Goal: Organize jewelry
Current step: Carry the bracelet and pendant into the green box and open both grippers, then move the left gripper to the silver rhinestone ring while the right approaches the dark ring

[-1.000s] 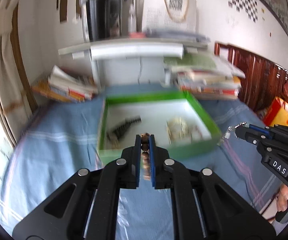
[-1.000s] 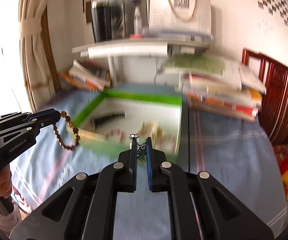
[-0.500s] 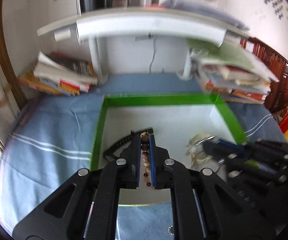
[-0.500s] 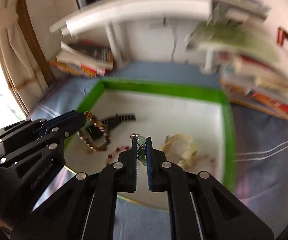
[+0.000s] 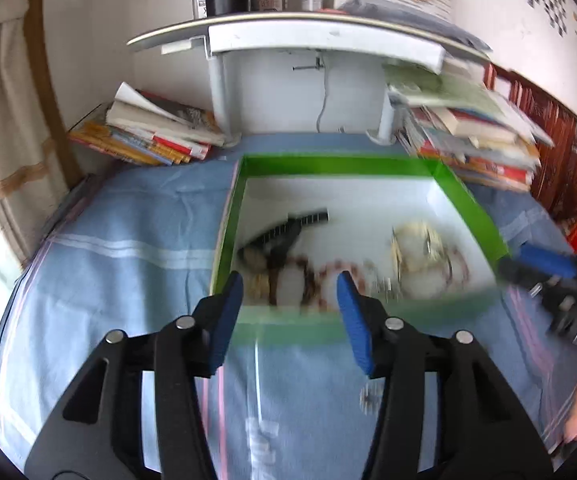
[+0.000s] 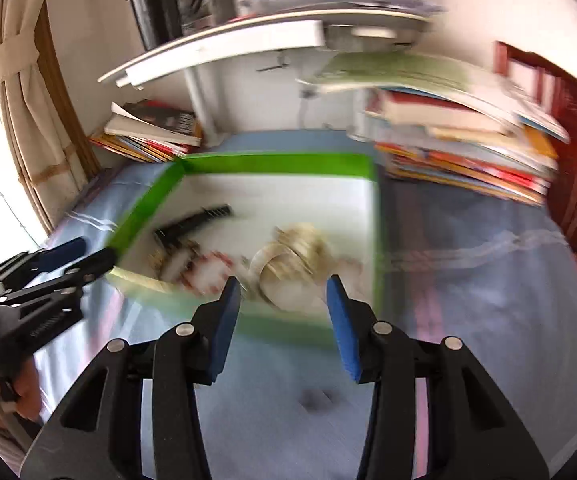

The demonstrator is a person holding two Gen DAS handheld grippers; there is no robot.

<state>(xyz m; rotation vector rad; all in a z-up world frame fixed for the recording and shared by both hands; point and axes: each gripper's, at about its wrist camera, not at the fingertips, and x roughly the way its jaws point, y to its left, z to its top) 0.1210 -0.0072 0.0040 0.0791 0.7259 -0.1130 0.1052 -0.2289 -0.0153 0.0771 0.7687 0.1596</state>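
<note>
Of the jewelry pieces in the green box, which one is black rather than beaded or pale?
The black comb-like band, lying at the back left of the green box; the other pieces are reddish beads or pale gold.

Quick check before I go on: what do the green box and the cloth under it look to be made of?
Green box: apparently cardboard, going by its thin, flat, creased walls, green rim and matte white inside.
Cloth: seemingly a woven fabric, matte pale blue with white stripes and soft wrinkles. Motion blur leaves the finer texture unclear.
</note>
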